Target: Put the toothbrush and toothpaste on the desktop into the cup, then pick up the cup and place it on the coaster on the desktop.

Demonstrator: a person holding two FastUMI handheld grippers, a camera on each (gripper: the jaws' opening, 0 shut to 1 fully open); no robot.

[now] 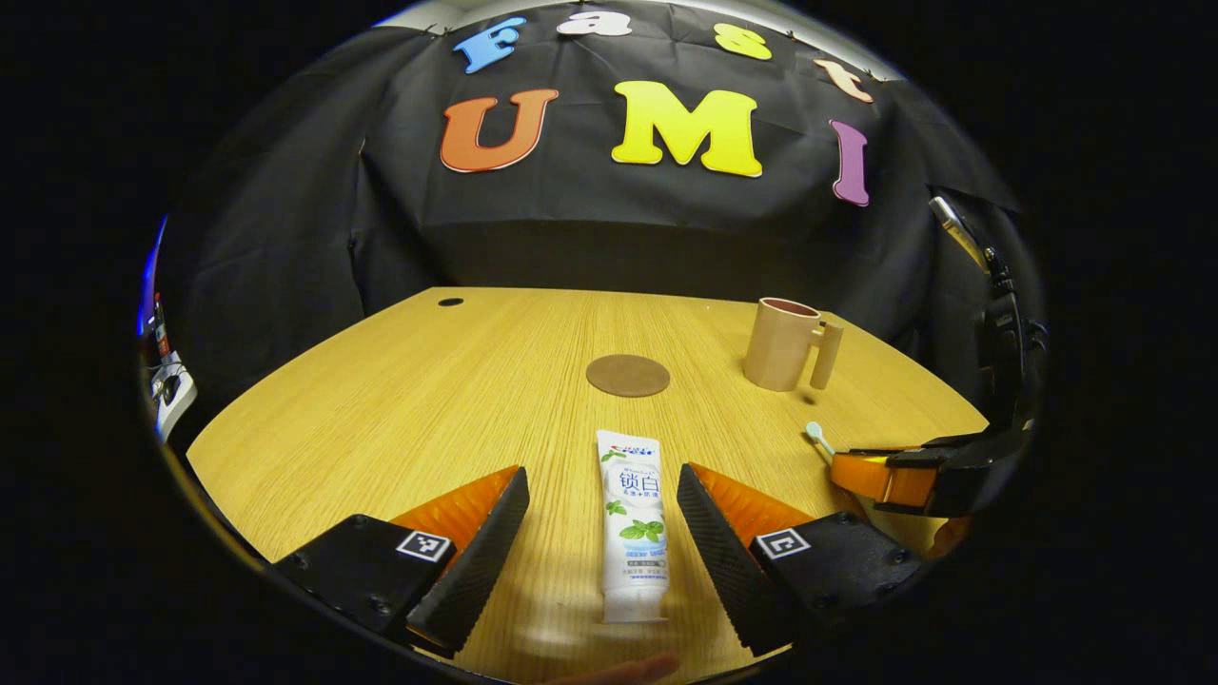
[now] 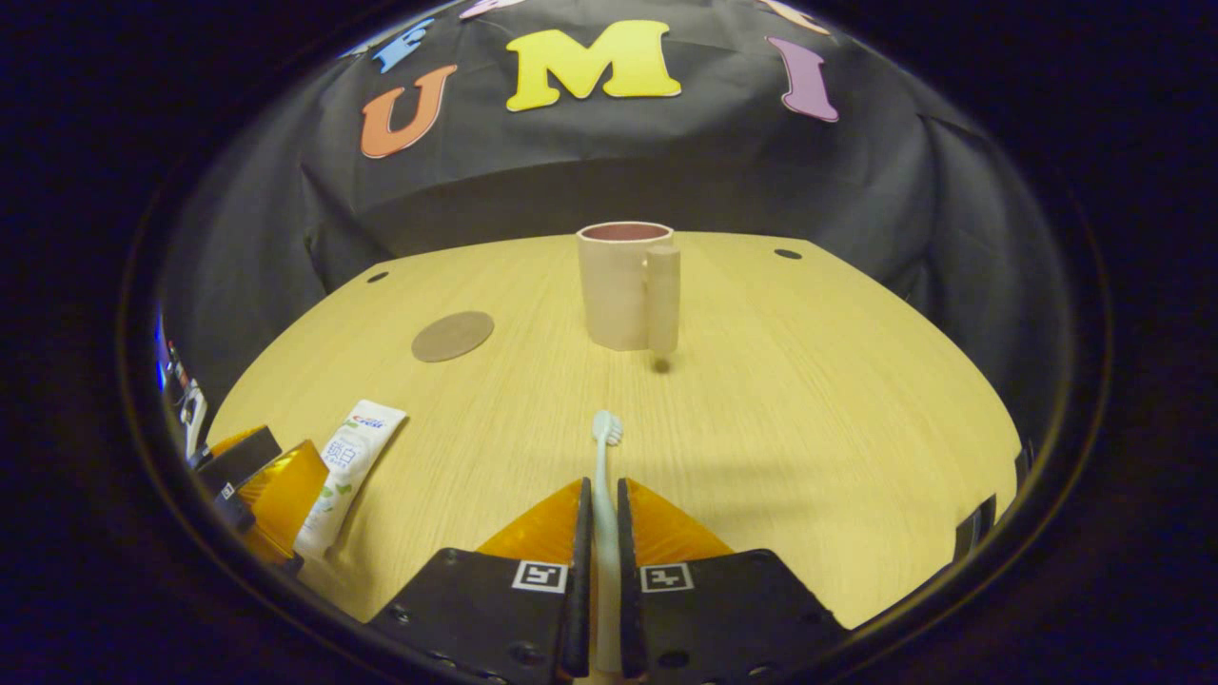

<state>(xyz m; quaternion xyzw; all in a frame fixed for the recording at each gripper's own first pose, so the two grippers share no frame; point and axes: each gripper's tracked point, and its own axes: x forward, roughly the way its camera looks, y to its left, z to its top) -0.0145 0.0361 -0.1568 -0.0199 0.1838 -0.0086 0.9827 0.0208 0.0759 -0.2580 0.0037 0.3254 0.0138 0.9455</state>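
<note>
1. While the left gripper (image 1: 602, 533) sits low with its jaws spread either side of the toothpaste (image 1: 634, 525), nothing is gripped there; the tube lies flat on the desk (image 1: 400, 400) between the fingers, no contact visible.
2. Right gripper (image 2: 599, 571) is clenched on the toothbrush (image 2: 603, 476): handle pinched between both fingers, head sticking out forward toward the cup (image 2: 628, 285). Can't tell whether the brush is off the desk yet.
3. Cup stands upright on the far right of the desk, handle facing the right gripper, apparently empty. Coaster (image 1: 627, 375) lies bare to its left, well apart, far of the toothpaste.
4. Step in hand, as I read it: loading the cup. Brush grab done, toothpaste grab being lined up.
5. Next for the right side: lift, carry the brush forward over the rim, tip it head-up or head-down and drop it in without knocking the cup.
6. Next for the left side: close on the tube mid-body, then same route to the cup.
7. Cup-to-coaster move comes last; not started.
</note>
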